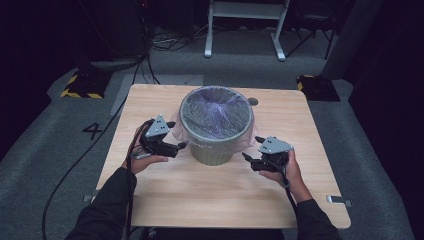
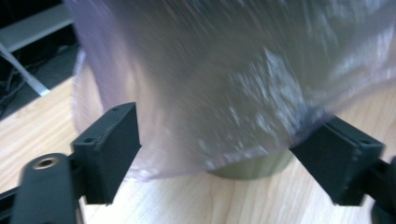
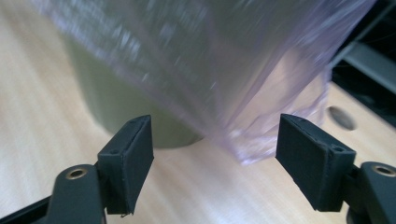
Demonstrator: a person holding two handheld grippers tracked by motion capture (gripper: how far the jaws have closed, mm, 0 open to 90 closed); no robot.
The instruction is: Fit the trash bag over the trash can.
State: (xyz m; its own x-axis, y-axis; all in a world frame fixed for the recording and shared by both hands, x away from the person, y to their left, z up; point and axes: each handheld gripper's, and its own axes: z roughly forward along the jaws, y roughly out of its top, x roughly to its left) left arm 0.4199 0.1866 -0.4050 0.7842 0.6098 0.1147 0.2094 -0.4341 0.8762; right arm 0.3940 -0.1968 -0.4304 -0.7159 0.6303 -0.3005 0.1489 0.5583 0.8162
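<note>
Bin (image 1: 212, 150) on table (image 1: 200, 195), lined with clear plastic bag (image 1: 216, 112) draped over rim.

An olive-green bin (image 1: 212, 150) wears a translucent, faintly violet plastic liner (image 1: 216, 112), crinkled with pale streaks. The desk (image 1: 200, 195) is light wood grain. Both claws, left (image 1: 175, 146) and right (image 1: 251, 150), are matt black with grey plates.

Round hole (image 1: 253, 101) near table (image 1: 210, 200) far edge. Metal clips (image 1: 338, 200) at near corners. White frame (image 1: 245, 25), cables (image 1: 170, 42) on floor beyond.
</note>
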